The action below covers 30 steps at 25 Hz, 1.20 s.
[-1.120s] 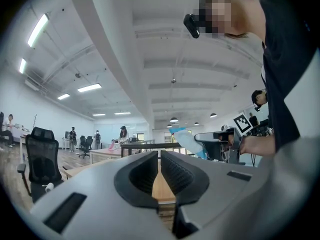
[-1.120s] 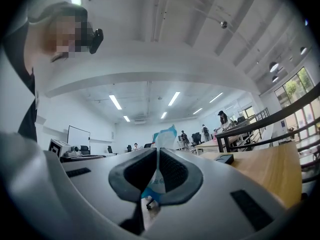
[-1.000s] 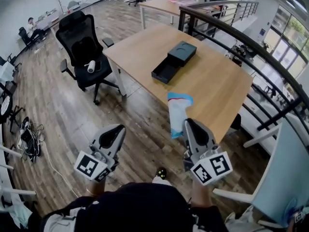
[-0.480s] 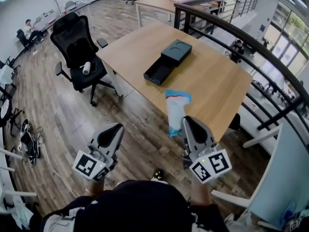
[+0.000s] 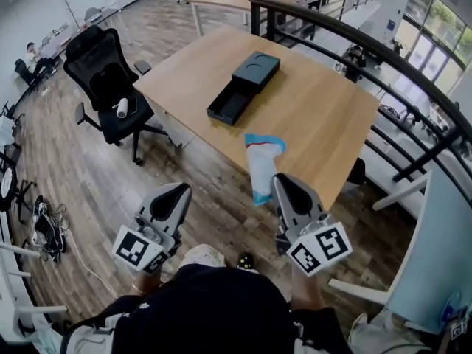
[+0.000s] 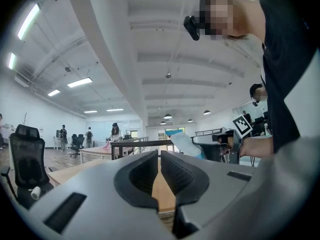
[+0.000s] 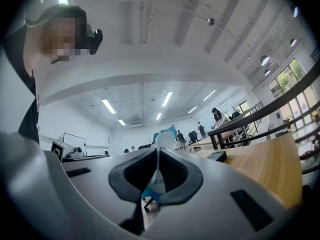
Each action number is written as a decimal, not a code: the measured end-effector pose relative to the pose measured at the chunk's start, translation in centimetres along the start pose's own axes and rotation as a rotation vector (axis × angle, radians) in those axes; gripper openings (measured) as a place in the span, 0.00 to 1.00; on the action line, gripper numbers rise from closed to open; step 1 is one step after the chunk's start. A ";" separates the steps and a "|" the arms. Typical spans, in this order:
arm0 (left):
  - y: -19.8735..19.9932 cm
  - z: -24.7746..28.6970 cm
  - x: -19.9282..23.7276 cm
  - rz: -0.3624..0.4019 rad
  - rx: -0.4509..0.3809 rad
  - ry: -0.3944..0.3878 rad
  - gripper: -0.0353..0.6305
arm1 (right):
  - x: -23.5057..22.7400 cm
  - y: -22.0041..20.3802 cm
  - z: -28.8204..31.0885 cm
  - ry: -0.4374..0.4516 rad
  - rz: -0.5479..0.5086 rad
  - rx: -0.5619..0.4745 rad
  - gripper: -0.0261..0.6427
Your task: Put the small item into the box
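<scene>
A flat white packet with blue ends [image 5: 260,167] sticks up and forward out of my right gripper [image 5: 279,185], which is shut on its lower end; the same packet [image 7: 161,156] shows pinched between the jaws in the right gripper view. A black box [image 5: 243,85] with its drawer pulled out lies on the wooden table [image 5: 324,124], well ahead of both grippers. My left gripper [image 5: 175,196] hangs over the floor to the left, its jaws nearly together with nothing between them [image 6: 159,174].
A black office chair [image 5: 103,80] with a white roll on its seat stands left of the table. A dark metal railing [image 5: 383,57] curves behind and right of the table. Cables lie on the wooden floor [image 5: 44,220] at the far left.
The table, box and chair have slid left and nearer in the head view. Both grippers keep their pose; the packet stays in the right one.
</scene>
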<state>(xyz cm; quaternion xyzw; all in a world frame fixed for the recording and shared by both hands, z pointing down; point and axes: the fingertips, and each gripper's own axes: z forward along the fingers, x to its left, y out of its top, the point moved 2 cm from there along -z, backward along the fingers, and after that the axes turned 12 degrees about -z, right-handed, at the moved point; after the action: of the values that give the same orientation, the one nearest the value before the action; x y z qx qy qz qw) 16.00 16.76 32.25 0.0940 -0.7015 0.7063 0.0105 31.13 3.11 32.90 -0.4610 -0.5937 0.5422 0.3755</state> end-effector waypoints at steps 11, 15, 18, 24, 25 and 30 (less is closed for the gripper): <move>-0.6 4.2 4.9 -0.058 -0.010 -0.111 0.09 | -2.1 -0.2 3.1 -0.113 -0.053 0.009 0.08; -0.1 6.1 7.4 -0.058 -0.010 -0.150 0.09 | -2.8 -0.2 4.6 -0.162 -0.073 0.017 0.08; -0.1 7.6 9.3 -0.064 0.002 -0.184 0.09 | -3.5 -0.2 6.1 -0.198 -0.081 0.017 0.08; 0.2 10.8 12.6 -0.084 -0.009 -0.259 0.09 | -4.7 -0.4 9.3 -0.252 -0.095 0.026 0.08; 0.3 11.2 13.2 -0.084 -0.009 -0.270 0.09 | -4.8 -0.4 9.8 -0.260 -0.099 0.025 0.08; 0.9 12.8 15.6 -0.090 -0.011 -0.317 0.09 | -4.9 -0.3 11.9 -0.304 -0.111 0.031 0.08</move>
<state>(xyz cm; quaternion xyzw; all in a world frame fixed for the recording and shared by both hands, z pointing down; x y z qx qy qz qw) 2.04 2.20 33.65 0.2358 -0.6933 0.6776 -0.0683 21.26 -5.14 31.89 -0.3342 -0.6600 0.5931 0.3178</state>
